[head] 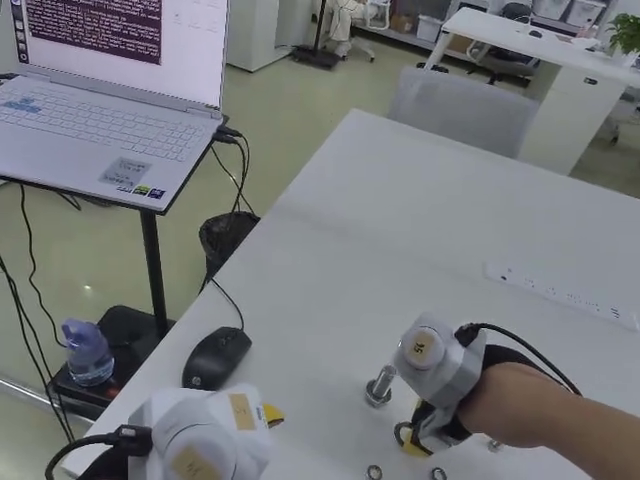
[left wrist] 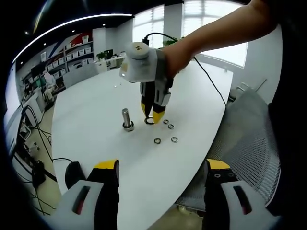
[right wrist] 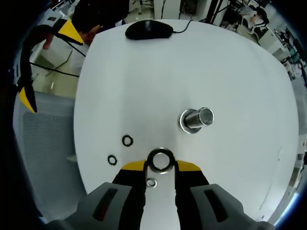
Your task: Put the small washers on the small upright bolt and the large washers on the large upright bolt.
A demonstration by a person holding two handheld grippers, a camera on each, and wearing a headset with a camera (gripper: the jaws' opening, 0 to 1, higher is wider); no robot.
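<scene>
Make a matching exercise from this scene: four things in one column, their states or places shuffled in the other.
Things:
1. large washer
2. upright bolt
3. mouse
4. left gripper

States or places:
A. open, holding nothing
B. standing on the table
C. held at the tips of the right gripper
D. lying near the table's edge, cable attached

Pairs: 1-C, 2-B, 3-D, 4-A
</scene>
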